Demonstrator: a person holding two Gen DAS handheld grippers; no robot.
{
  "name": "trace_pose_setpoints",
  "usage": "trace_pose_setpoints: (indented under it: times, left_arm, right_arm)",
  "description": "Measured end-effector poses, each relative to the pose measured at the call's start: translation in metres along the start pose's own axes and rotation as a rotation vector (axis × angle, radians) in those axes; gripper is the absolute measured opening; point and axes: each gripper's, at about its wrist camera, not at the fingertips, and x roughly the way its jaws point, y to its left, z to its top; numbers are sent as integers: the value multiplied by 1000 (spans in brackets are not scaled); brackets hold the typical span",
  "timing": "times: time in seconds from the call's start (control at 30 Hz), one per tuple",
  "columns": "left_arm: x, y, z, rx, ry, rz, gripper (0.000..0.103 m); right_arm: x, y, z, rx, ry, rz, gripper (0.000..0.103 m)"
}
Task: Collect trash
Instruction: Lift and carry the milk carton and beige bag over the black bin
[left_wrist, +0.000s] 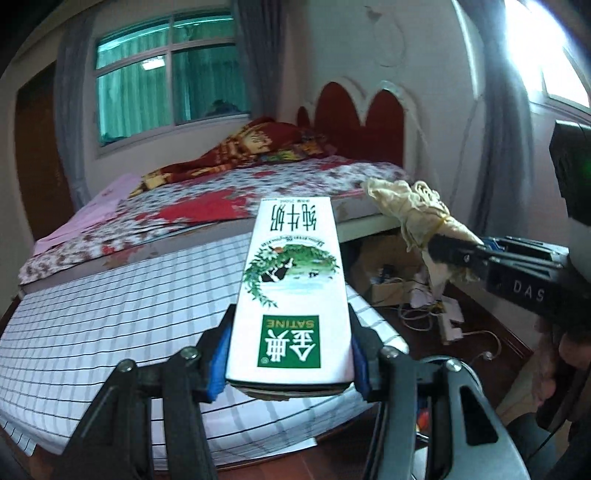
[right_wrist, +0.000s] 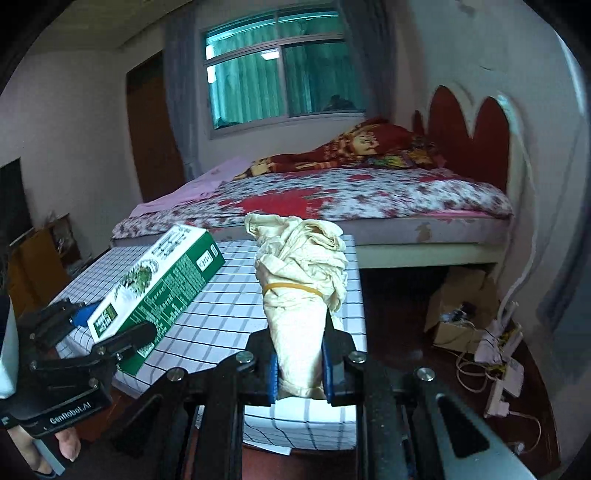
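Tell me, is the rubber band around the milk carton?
No, the rubber band wraps the cream cloth bundle, not the milk carton.

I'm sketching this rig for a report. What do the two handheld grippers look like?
Both are black, angular frames with silver bolt heads and blue finger pads. The left gripper carries white "GenRobot.AI" lettering on its body. The right gripper shows white letters "DAS" on its side. No sleeve can be told apart.

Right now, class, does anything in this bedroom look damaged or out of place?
Yes. Tangled cables and an open cardboard box clutter the floor beside the bed, and the bed's base shows chipped paint.
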Motion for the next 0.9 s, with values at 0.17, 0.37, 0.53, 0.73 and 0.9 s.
trace_pose_setpoints:
  times: [0.17,0.37,0.53,0.73,0.9]
  left_arm:
    - [17,-35,-8,26,17,-94,53]
    - [34,-79,-20,60,52,-206,53]
    - [45,-115,-32,90,86,-276,53]
    - [55,-141,-48,92,112,-330,53]
    - [72,-158,-68,95,151,-365,53]
  right_arm:
    - [-20,-40,-20,48,10,-67,18]
    - [-45,-77,-53,88,39,-136,18]
    - [-61,-105,-77,110,62,-184,19]
    - [-68,-130,-110,130,88,-192,19]
    - [-62,-146,-141,127,131,-188,19]
